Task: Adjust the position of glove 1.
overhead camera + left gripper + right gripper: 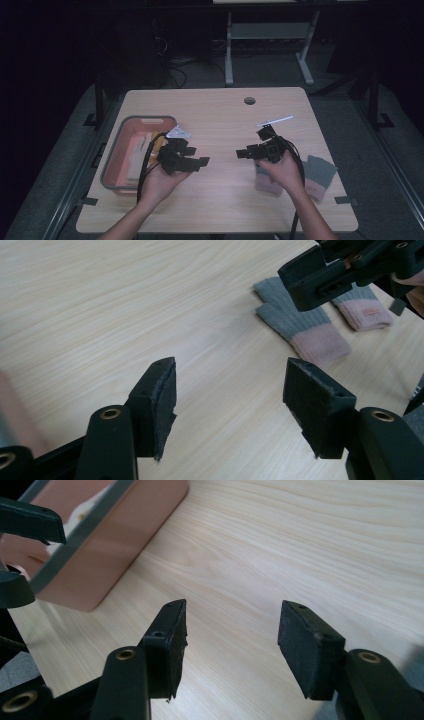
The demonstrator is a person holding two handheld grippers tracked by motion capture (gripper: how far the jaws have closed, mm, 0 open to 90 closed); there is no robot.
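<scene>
Lying flat on the table [215, 120] on your right side, the grey-and-pink socks [300, 322] are the nearest things to your grippers. In the left gripper view two of them sit side by side, touching, pink cuffs toward the camera, and a third sock [362, 310] lies just beyond, partly behind your right gripper. In the high view they show as grey and pink patches [315, 175] under and beside your right hand [285, 172], near the table's right edge.

Your right gripper [245, 152] hovers over bare wood just left of the socks, pointing toward the table's middle. Its jaws stand apart with nothing between them; in the right gripper view only wood grain shows in the gap [230, 645].

Your left gripper [202, 161] faces it from the other side, the two well apart across the bare centre. Its jaws are likewise released, empty wood between the pads [227, 410]. Neither gripper touches a sock.

Behind your left hand [160, 182] sits the pink bin [120, 150] with a grey rim, at the table's left edge, pale items inside it too dim to identify. A thin white strip [275, 121] lies beyond your right gripper, and a round cable hole [249, 100] sits near the far edge.
</scene>
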